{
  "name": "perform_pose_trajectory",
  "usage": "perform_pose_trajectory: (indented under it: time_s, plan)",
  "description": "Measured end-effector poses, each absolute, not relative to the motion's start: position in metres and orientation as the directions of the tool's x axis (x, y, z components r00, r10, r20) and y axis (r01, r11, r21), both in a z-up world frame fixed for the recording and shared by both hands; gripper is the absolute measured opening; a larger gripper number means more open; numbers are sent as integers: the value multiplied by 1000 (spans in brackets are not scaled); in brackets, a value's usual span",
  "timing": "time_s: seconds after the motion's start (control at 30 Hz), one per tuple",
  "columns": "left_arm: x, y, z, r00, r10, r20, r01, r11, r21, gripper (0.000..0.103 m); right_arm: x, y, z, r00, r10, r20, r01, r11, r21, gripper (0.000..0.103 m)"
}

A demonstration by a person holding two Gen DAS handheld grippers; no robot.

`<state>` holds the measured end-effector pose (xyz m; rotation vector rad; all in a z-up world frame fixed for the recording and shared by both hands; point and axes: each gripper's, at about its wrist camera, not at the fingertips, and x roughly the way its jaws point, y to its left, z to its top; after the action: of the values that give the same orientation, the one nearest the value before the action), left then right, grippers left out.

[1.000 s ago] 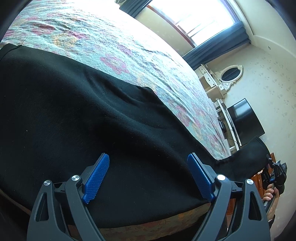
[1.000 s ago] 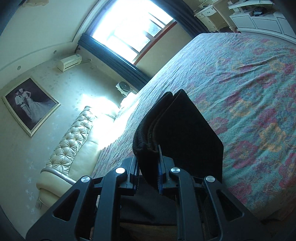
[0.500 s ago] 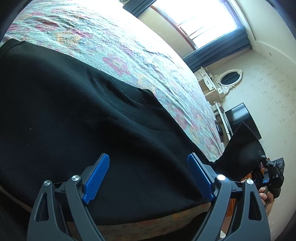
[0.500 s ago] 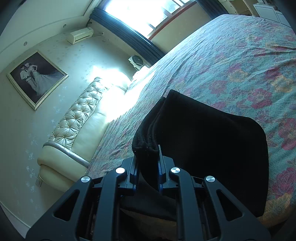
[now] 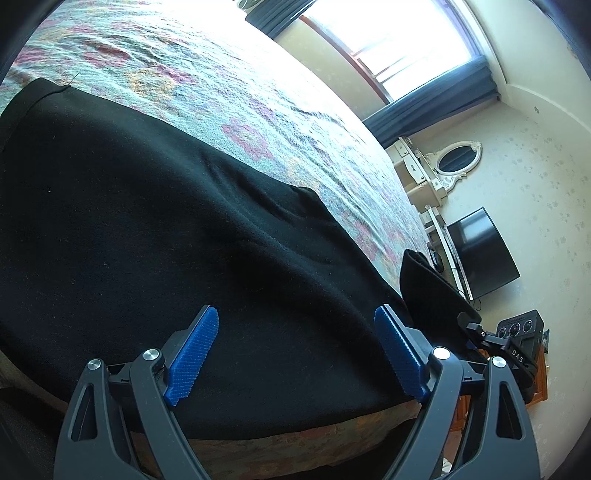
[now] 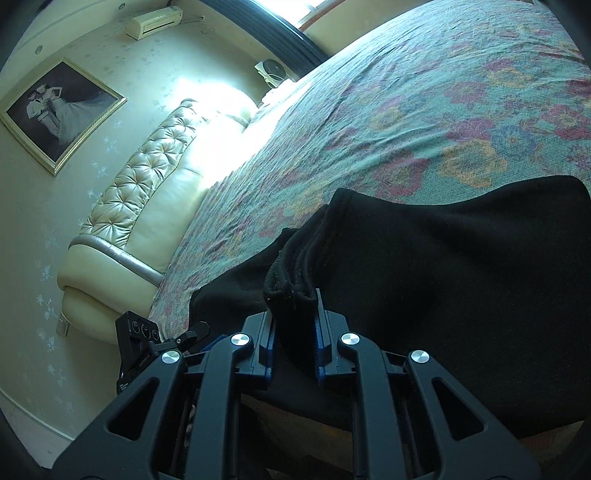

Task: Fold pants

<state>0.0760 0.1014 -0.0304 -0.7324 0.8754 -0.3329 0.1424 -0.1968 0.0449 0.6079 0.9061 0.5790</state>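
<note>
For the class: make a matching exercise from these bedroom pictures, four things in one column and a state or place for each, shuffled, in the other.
1. left gripper
2. right gripper
3. black pants
4. framed picture

A. hangs on the wall
B. shut on bunched black cloth
C. open, holds nothing
D. spread over the floral bedspread

Pairs: 1-C, 2-B, 3-D, 4-A

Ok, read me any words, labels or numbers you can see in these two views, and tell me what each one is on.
"DAS": white letters on the black clamp arm of the right gripper, seen from the left wrist view; anything past those letters is cut off.
Black camera box on the left gripper, seen from the right wrist view: markings too small to read.
Black pants, floral bedspread, white air conditioner: no text visible.
</note>
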Motion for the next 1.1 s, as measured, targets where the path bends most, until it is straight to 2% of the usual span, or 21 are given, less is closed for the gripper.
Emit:
perform_pose_trajectory:
  time_s: [0.23, 0.5, 0.6, 0.7, 0.77, 0.83, 0.93, 1.1]
  plan:
    - [77, 99, -31, 606, -552, -573, -19, 710, -704, 85, 137, -175, 20, 436, 682, -587, -207, 711, 672, 15]
    - [73, 100, -33, 604, -559, -569, -6, 710, -704, 85, 130, -152, 6, 429, 597, -678, -270, 801, 535, 16]
    - [71, 102, -32, 605, -567, -559, -4, 700, -714, 85, 126, -146, -2, 424, 591, -686, -283, 806, 519, 23]
    - [69, 109, -29, 609, -581, -540, 6, 684, -729, 85, 122, -140, -2, 419, 606, -677, -311, 796, 520, 39]
    - [64, 117, -25, 622, -581, -525, 21, 682, -731, 85, 118, -135, 0, 404, 628, -665, -344, 778, 525, 55]
    - [59, 128, -19, 639, -575, -511, 37, 687, -726, 85, 114, -129, 4, 384, 645, -660, -382, 762, 523, 64]
    - [53, 157, -9, 672, -550, -495, 41, 695, -717, 85, 109, -125, 10, 379, 651, -657, -415, 755, 508, 64]
    - [43, 231, -2, 741, -484, -466, -18, 679, -734, 85, 109, -137, 21, 384, 701, -601, -381, 713, 588, 64]
